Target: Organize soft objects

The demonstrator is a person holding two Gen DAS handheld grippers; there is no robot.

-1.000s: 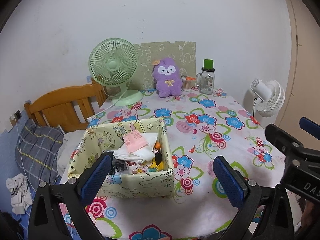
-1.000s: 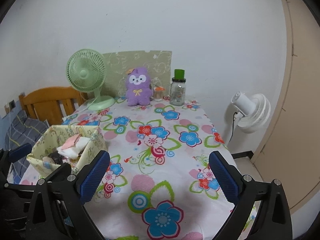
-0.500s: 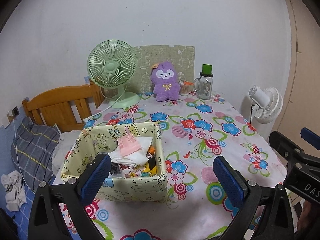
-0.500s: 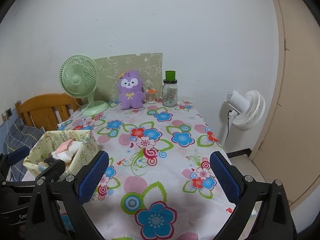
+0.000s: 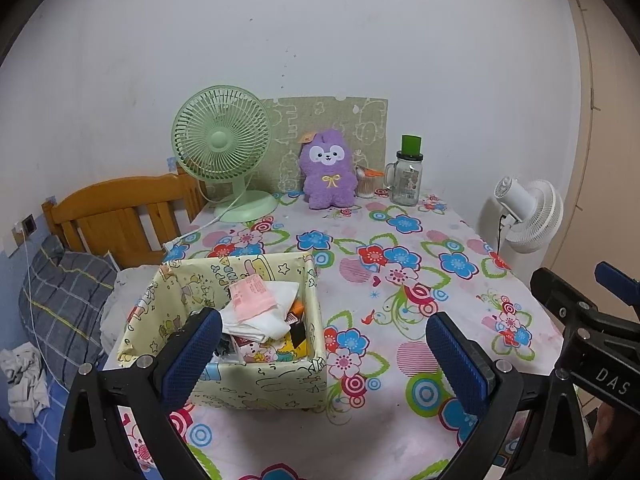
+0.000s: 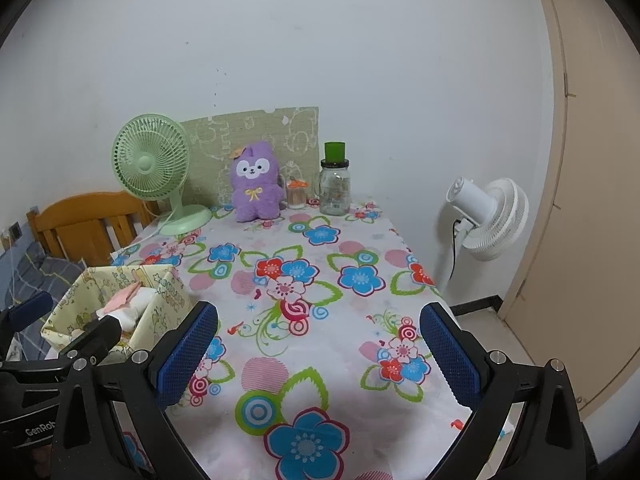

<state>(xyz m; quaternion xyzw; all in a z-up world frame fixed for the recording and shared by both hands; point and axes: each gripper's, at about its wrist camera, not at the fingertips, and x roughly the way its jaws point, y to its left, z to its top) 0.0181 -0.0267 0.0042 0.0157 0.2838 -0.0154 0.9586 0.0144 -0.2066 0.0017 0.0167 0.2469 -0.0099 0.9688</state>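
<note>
The left gripper [image 5: 320, 354] hangs wide and empty at the lower frame, its left finger before the box [image 5: 256, 380] of soft things (cloths heaped inside); the right gripper [image 6: 318, 350] gapes likewise; the purple plush toy [image 5: 328, 176] sits upper centre.

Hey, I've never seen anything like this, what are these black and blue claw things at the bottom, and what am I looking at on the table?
Those are two handheld grippers; a person holds one in each hand. Each carries a wide-angle camera looking along its fingers, so one picture comes from the left gripper, the other from the right gripper. Both are open and hold nothing. On the flowered table sits a box filled with cloths and small items, nearest the left gripper. At the far end stand a green fan, a purple plush, a small container with an orange top and a jar. A white fan stands beside the table.
</note>
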